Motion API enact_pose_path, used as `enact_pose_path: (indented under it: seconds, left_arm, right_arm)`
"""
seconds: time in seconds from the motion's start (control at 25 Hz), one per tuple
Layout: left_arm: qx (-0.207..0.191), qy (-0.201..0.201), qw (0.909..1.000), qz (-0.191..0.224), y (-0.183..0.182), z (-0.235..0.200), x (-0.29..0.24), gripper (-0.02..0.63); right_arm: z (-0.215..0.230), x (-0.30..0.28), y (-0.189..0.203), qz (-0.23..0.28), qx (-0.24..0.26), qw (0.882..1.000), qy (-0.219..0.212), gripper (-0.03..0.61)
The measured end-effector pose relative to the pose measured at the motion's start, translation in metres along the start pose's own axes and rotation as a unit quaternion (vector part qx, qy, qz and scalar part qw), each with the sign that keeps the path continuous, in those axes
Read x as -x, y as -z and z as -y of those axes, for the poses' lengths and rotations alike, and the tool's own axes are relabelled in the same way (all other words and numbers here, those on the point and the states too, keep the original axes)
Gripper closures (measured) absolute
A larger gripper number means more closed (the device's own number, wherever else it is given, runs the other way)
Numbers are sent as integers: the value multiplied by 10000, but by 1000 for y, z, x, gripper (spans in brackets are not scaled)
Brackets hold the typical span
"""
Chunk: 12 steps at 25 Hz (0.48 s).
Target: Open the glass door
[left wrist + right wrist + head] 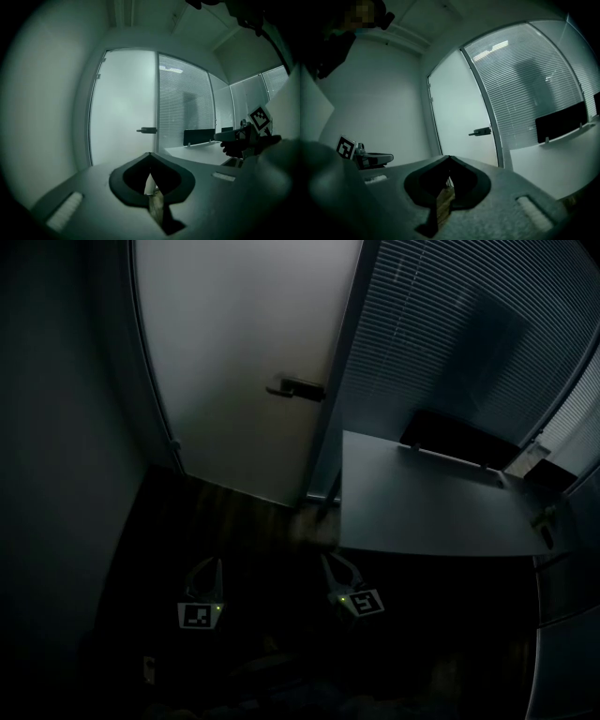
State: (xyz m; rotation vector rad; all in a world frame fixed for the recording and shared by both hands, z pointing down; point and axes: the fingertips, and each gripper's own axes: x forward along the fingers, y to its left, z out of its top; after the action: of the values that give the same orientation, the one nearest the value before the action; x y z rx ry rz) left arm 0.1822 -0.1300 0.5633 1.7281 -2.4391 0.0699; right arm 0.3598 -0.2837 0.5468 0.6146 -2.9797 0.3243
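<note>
frosted glass door (pixel 234 352), closed, dark lever handle (pixel 298 388)

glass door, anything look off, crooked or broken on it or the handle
Nothing stands out. The frosted glass door looks shut and whole in its frame, its lever handle sits level, and the blinds beside it hang evenly. The left claw and right claw are shut, empty and short of the door.

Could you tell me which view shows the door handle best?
The right gripper view: the door handle is silhouetted side-on against the glass door. Left gripper view shows it smaller; head view, dimmer, from above.
</note>
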Motion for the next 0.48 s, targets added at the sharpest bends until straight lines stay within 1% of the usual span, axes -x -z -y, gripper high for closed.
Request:
enact_pose_path:
  seconds: [0.2,0.4,0.48]
  left_arm:
    - [-78,126,9999,-60,3,5,-13,611]
    - [-28,191,9997,-157,3,3,-39,611]
    - [-93,218,9995,-192,-3,-1,-54,611]
  right_arm:
    - [5,-2,4,-115,6,9999,6,577]
    - [21,-18,4,-238,37,9995,196,577]
    - [31,-31,0,-292,44,9992,278,577]
